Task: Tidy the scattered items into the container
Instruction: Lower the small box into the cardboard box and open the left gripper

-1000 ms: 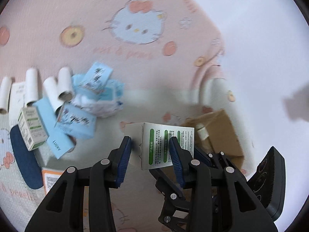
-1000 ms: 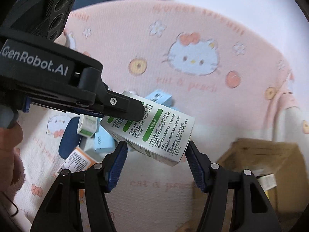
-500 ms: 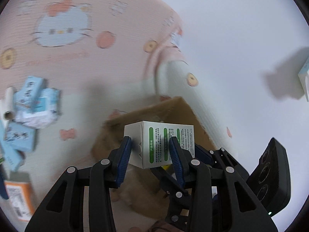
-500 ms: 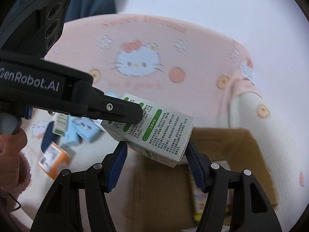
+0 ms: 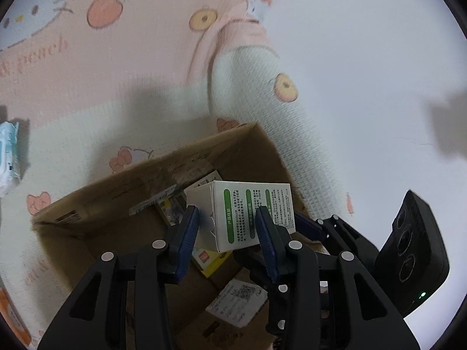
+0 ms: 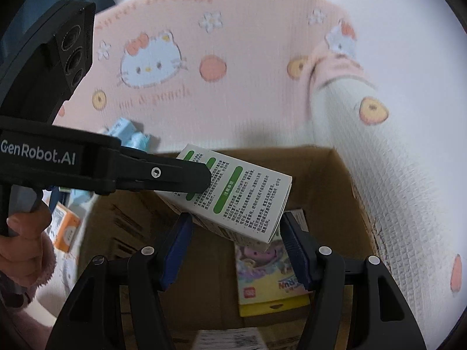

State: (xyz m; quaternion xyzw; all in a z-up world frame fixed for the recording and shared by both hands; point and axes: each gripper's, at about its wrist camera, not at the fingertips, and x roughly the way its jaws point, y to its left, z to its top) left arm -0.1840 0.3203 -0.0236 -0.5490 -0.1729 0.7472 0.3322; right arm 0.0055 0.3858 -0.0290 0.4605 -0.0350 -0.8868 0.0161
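Above the open carton (image 5: 122, 192), both grippers, left (image 5: 230, 227) and right (image 6: 236, 245), clamp their fingers on one white box (image 5: 251, 213). Two packets lie inside; blue packs (image 6: 125, 134) and an orange box (image 6: 65, 230) remain on the blanket (image 6: 248, 87).

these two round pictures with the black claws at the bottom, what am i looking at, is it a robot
No robot: a person holds a hand-held gripper in each hand, and each has a fisheye camera looking out along its two blue-padded fingers. One picture is from the left gripper, the other from the right gripper. Both grippers clamp the same white box with green labels, one at each end, above an open cardboard carton. In the right view you see the left tool from the side and the hand holding it. The carton sits on a pink cartoon blanket and already holds a colourful yellow pack. Blue packets and an orange box lie outside it.
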